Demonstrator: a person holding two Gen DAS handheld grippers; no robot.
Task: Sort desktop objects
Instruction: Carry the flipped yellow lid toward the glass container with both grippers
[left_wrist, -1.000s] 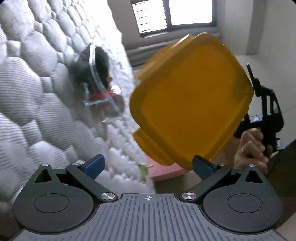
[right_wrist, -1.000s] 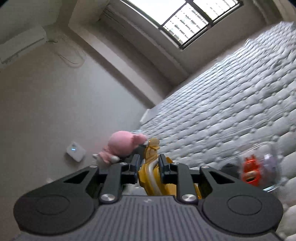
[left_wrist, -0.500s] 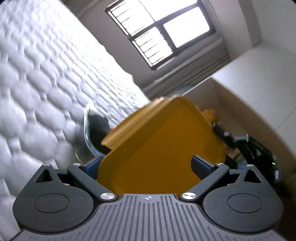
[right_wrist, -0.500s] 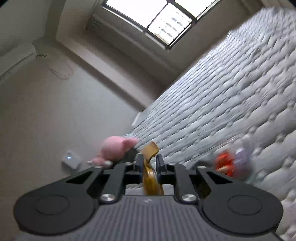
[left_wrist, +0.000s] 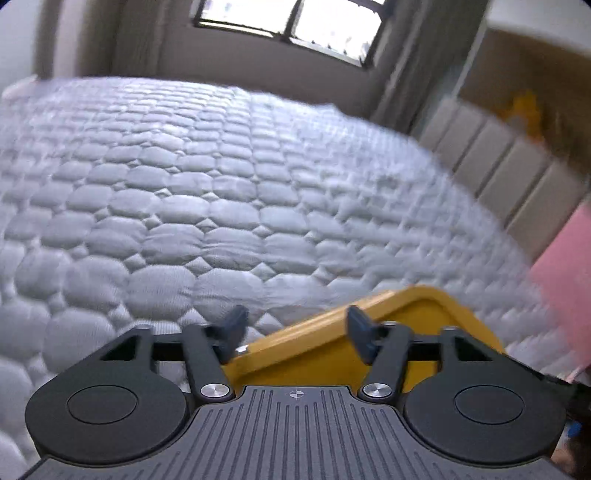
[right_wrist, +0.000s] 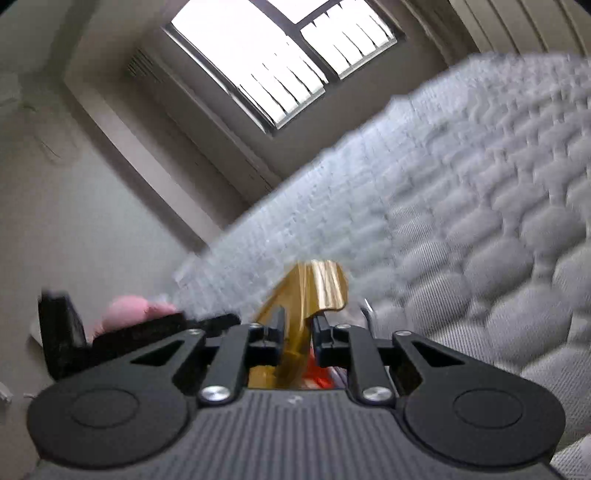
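We had the translucent amber plastic lid (right_wrist: 314, 295) pinched in our right gripper (right_wrist: 298, 332), at twelve o'clock over the quilted grey mattress (right_wrist: 480, 229). Our left gripper (left_wrist: 295, 328) was closing, nothing squeezed yet. Next, probably set it down.

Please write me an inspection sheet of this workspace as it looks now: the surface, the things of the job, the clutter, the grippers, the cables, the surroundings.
Surface: quilted grey mattress, blurred in places.
Job's things: yellow container low in the left wrist view, rim towards the camera; its thin wall shows in the right wrist view. Pink plush toy partly hidden behind a black shape.
Clutter: something red-orange below the right fingers, too hidden to name.
Grippers: left gripper closing, with the container's rim between its fingers, contact unclear; right gripper shut on the container's wall.
Cables: nothing seen.
Surroundings: window, padded headboard, pink panel.
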